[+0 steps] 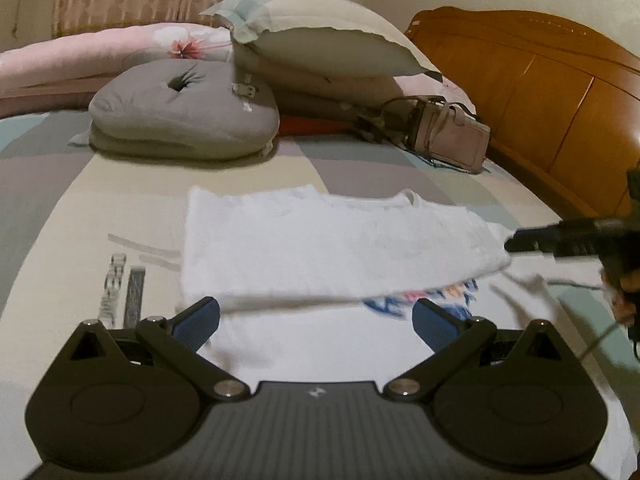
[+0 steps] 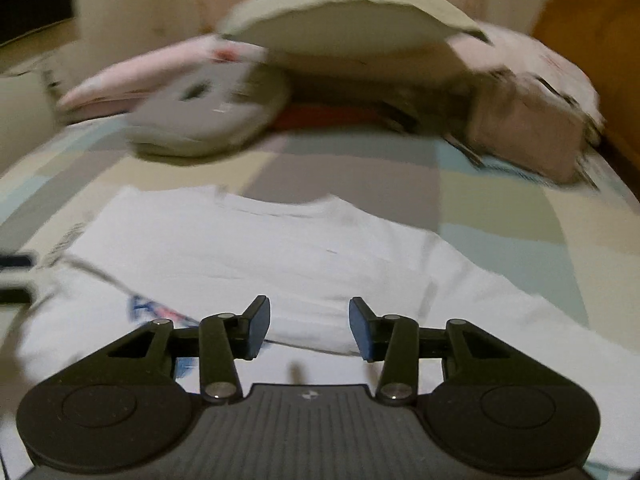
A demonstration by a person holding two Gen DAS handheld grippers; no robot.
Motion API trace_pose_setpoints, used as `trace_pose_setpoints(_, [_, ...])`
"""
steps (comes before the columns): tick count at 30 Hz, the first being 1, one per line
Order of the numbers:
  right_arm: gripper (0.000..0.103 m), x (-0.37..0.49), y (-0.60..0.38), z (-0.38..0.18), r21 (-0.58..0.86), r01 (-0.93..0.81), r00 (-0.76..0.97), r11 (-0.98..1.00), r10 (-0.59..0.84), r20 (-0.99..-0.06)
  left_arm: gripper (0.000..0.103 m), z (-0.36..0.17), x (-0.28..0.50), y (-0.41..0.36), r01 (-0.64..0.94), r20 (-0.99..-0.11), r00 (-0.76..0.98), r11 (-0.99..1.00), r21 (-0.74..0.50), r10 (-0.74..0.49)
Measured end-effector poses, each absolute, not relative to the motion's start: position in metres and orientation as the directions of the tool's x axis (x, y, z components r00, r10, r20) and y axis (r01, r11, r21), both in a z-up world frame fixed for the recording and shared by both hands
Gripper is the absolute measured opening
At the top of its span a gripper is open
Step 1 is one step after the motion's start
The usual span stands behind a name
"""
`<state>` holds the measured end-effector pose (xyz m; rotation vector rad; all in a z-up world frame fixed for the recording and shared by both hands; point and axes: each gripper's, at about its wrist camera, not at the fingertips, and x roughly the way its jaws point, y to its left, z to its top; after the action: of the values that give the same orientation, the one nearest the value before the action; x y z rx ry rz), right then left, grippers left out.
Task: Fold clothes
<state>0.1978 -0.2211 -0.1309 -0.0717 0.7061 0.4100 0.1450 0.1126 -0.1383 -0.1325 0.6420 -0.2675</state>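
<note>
Fingers (image 1: 434,326) of both grippers released, empty, above the white shirt's (image 1: 320,240) seemingly folded edge.

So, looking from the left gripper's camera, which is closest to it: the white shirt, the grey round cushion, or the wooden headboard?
1. White shirt: right ahead of the left gripper.
2. Grey round cushion: farther back, left.
3. Wooden headboard: farthest, right.

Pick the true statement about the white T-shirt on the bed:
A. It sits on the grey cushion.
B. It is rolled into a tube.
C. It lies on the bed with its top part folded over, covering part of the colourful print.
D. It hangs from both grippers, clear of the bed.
C: the white T-shirt lies on the bed, a folded layer overlapping the print.
</note>
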Motion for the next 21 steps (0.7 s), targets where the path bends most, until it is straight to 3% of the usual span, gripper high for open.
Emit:
trace_pose_setpoints(5, [0.051, 0.214, -0.190, -0.153, 0.044, -0.481, 0.643, 0.876, 0.386, -0.662, 0.102, -0.136, 0.199, 0.122, 0.218, -0.554, 0.763, 0.940, -0.263, -0.332])
trace_pose_setpoints(11, [0.051, 0.209, -0.186, -0.178, -0.014, -0.496, 0.638, 0.868, 0.354, -0.684, 0.102, -0.174, 0.268, 0.127, 0.186, -0.590, 0.729, 0.929, -0.319, -0.348])
trace_pose_setpoints(18, [0.056, 0.202, -0.190, -0.183, -0.015, -0.496, 0.652, 0.868, 0.361, -0.667, 0.101, -0.193, 0.268, 0.142, -0.046, -0.623, 0.780, 0.987, -0.155, -0.061])
trace_pose_setpoints(21, [0.058, 0.201, -0.188, -0.184, -0.021, -0.492, 0.661, 0.870, 0.358, -0.659, 0.101, -0.180, 0.261, 0.148, -0.035, -0.577, 0.810, 0.975, -0.220, -0.101])
